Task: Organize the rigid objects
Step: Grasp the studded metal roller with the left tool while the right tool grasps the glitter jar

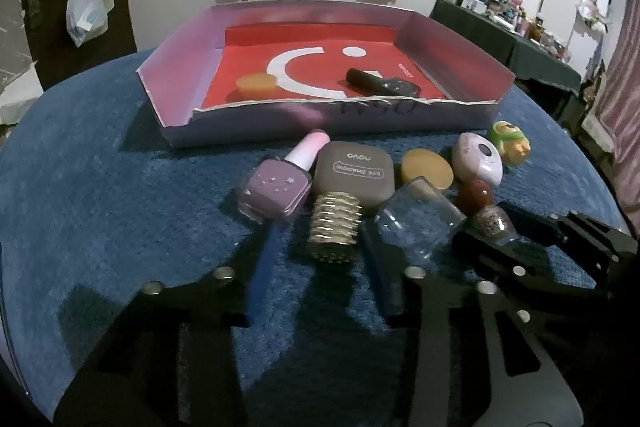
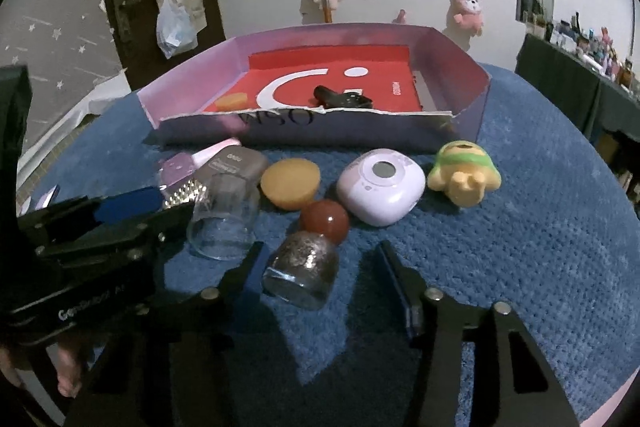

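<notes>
At the centre of both views, a cluster of small cosmetics and toys lies on the blue mat (image 1: 100, 167), just in front of the tray (image 1: 184, 75), which fills the upper middle. The tray already holds a yellow disc (image 1: 256, 85) at its left and a dark bottle (image 1: 380, 85) near its middle, so the sorting looks partly done.

In the left wrist view, the left gripper (image 1: 326, 251) stands wide open with the gold cap (image 1: 334, 229) of the clear bottle (image 1: 418, 223) between its fingers; they flank the cap without touching it, so it holds nothing. In the right wrist view, the right gripper (image 2: 316, 267) is likewise wide open around the glitter bottle (image 2: 302, 271), lying on its side at lower centre; its left finger (image 2: 248, 275) sits just beside the glass, the right one apart.

Further up lie the red ball (image 2: 325, 225), a second disc (image 2: 290, 183), the lilac case (image 2: 380, 191), the green toy (image 2: 464, 175) at right, and the grey compact (image 1: 352, 173) and purple polish (image 1: 276, 193) at left.

The step in hand seems to be a paired approach for pick-up. Next, each gripper would need to close squarely. The round, smooth glass may roll or slip, and the ball touching the glitter bottle could be nudged away.
</notes>
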A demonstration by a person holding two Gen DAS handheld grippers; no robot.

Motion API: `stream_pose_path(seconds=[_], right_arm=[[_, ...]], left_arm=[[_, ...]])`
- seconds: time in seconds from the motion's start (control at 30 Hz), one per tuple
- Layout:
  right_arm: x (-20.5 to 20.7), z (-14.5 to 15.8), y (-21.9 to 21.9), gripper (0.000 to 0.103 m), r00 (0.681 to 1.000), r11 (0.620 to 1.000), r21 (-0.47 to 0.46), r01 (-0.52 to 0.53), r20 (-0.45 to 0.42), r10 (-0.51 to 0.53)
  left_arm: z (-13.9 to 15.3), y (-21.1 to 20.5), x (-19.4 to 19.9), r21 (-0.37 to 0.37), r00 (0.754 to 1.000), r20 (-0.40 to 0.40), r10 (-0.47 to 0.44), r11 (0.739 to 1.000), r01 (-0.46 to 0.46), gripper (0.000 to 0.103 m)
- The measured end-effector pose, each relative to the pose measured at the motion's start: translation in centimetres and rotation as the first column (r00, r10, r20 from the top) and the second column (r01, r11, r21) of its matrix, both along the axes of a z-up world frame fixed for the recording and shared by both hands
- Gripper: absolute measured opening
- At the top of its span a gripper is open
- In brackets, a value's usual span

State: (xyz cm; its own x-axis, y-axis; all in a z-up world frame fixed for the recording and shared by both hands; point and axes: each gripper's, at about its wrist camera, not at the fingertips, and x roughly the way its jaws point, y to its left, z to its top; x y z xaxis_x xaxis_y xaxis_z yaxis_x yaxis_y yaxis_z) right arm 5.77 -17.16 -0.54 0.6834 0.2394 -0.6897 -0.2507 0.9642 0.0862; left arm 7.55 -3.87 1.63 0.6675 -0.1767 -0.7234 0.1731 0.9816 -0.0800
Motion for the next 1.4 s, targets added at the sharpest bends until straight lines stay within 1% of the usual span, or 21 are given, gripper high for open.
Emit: stream_pose_path(seconds=[0.03, 0.07, 0.17, 0.2, 0.43, 0.57, 0.7, 0.87, 1.03, 1.4], right_arm=[[0.0, 0.0, 0.1, 0.041, 1.0, 1.0, -0.001, -0.005, 0.001, 0.005], [-0.1, 0.0, 0.4, 0.038, 1.0, 1.0, 0.001, -0.015, 0.002, 0.015], [-0.3, 0.0, 0.8, 0.037, 1.0, 1.0, -0.012, -0.026, -0.002, 0.026], [-0.3, 0.0, 0.8, 0.037, 1.0, 1.0, -0.008, -0.027, -0.005, 0.027], [-0.9, 0.6, -0.1, 0.037, 0.998, 0.997, 0.065, -0.042, -0.032, 0.045], [-1.4, 1.4, 0.0, 0.037, 0.998, 0.994, 0.087, -0.061, -0.02, 0.063], [-2.0, 2.1, 0.1, 0.037, 0.997, 0.994, 0.084, -0.072, -0.002, 0.072], [-2.1, 2.2, 0.1, 0.037, 0.997, 0.994, 0.083, -0.072, -0.005, 0.073], [-2.4, 2.7, 0.1, 0.036, 0.997, 0.993, 0.087, -0.076, 0.008, 0.076], [-2.0, 3.9, 0.5, 0.036, 0.996, 0.993, 0.08, -0.089, 0.027, 0.087]], left_arm=[[0.0, -0.1, 0.0, -0.012, 1.0, -0.004, -0.018, 1.0, 0.018, 0.026], [-0.1, -0.2, -0.1, -0.019, 1.0, -0.005, -0.031, 0.999, 0.031, 0.026], [-0.1, -0.8, -0.7, -0.002, 0.998, 0.005, -0.06, 0.998, 0.06, 0.025], [0.0, -0.7, -0.8, -0.006, 0.998, 0.006, -0.069, 0.998, 0.069, 0.025], [1.4, 0.1, -2.4, -0.026, 0.996, 0.054, -0.076, 0.997, 0.077, 0.024], [1.7, 0.6, -2.5, -0.056, 0.996, 0.055, -0.073, 0.996, 0.076, 0.024], [1.9, 0.8, -2.8, -0.056, 0.996, 0.062, -0.063, 0.996, 0.067, 0.024], [2.0, 0.8, -2.9, -0.061, 0.996, 0.062, -0.061, 0.996, 0.065, 0.024], [2.3, 1.0, -3.0, -0.066, 0.995, 0.077, -0.059, 0.996, 0.065, 0.024], [3.4, 1.8, -2.4, -0.088, 0.995, 0.077, -0.059, 0.994, 0.066, 0.024]])
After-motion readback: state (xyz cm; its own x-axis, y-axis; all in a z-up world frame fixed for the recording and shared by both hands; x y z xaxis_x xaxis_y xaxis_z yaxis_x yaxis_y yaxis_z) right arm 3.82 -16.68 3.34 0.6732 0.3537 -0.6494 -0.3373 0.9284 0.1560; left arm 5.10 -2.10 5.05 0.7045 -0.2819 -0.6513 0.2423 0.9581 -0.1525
